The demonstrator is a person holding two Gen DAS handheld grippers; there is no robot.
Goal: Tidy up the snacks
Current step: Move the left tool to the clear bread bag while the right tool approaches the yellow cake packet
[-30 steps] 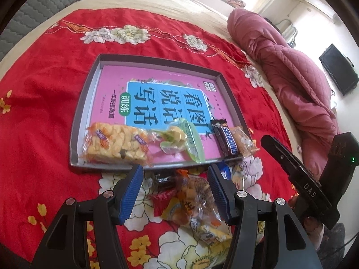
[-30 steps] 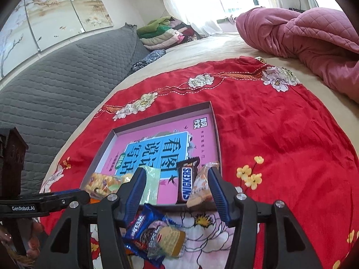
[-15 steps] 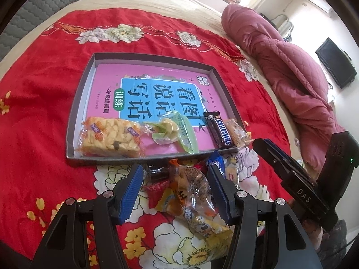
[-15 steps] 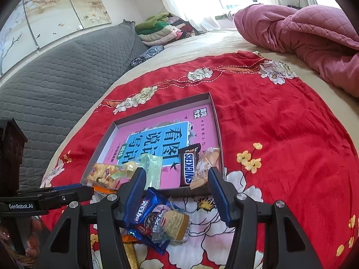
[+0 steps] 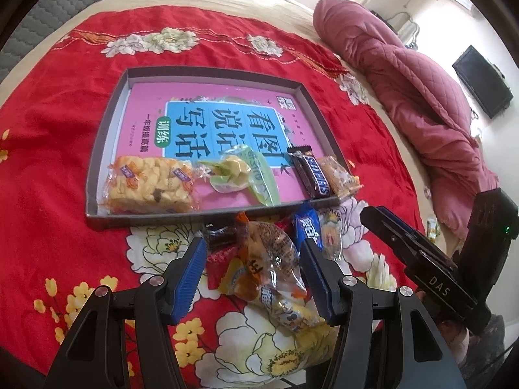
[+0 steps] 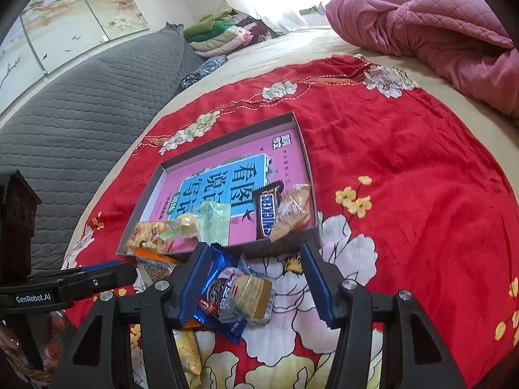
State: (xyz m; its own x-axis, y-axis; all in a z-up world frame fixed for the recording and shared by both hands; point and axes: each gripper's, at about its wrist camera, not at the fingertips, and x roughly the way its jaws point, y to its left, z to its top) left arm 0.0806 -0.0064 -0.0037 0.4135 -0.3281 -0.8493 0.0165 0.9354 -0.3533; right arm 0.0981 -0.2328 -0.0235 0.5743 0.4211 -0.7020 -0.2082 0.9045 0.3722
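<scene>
On the near edge of the red flowered cloth (image 5: 48, 149) spread over the bed, a loose heap of snacks lies just in front of a shallow grey tray (image 5: 319, 120). The left tool (image 5: 253, 270) hangs above this heap with its blue fingers (image 5: 189, 274) parted and nothing pinched; an orange and clear snack bag (image 5: 267, 256) lies below the gap, with a yellow packet (image 5: 292, 316) nearer still. To its right the right tool (image 6: 253, 283) is likewise released, its fingers apart over a blue biscuit packet (image 6: 217, 295) and a clear-wrapped pale cake (image 6: 254, 295) resting on the cloth; neither finger presses on them. In the left wrist view the right tool shows as a black bar at the right edge.

Just beyond the heap, the tray holds a pink book (image 5: 207, 116) lying flat on its floor. Along the tray's near wall sit four snacks in a row: a puffed rice bar (image 5: 149, 183) at the left, a green-wrapped sweet (image 5: 240, 175) beside it, a dark chocolate bar (image 5: 311, 171), and a small wrapped cake (image 5: 339, 173) at the right corner.

Far right, a pink quilt (image 5: 408, 74) is bunched on the bed. Far left, a grey padded headboard (image 6: 81, 97) stands, with folded clothes (image 6: 227, 30) stacked near the window.
</scene>
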